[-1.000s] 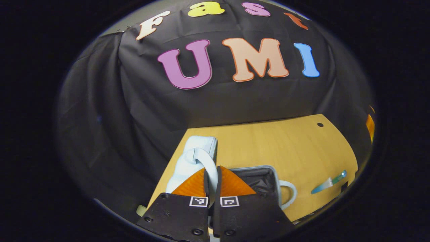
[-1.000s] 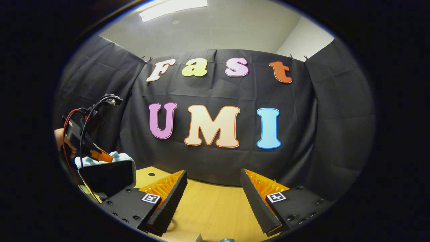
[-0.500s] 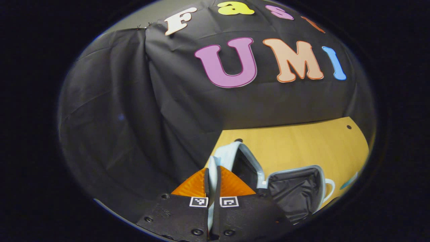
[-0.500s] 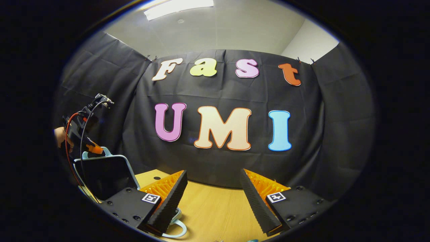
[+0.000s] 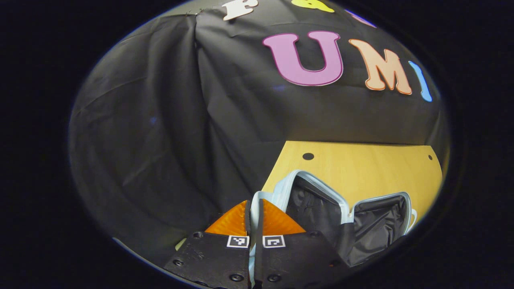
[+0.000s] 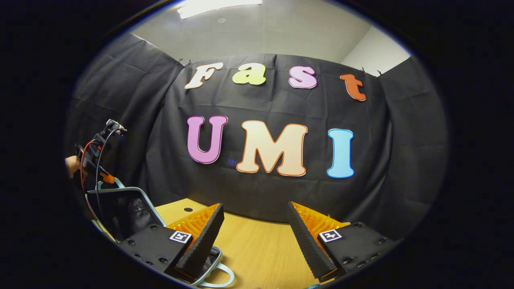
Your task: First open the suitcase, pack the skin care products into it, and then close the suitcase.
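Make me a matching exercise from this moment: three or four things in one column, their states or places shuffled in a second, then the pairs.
Things
1. left gripper
2. right gripper
3. suitcase lid
4. table

States or places
A. open, nothing between its fingers
B. raised, dark lining showing
C. shut on the lid's handle
D. bare pale wood with a small round hole

Pairs: 1-C, 2-A, 3-B, 4-D

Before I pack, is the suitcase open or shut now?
Open: the suitcase lid stands raised, dark lining exposed, with the left gripper closed on its handle.
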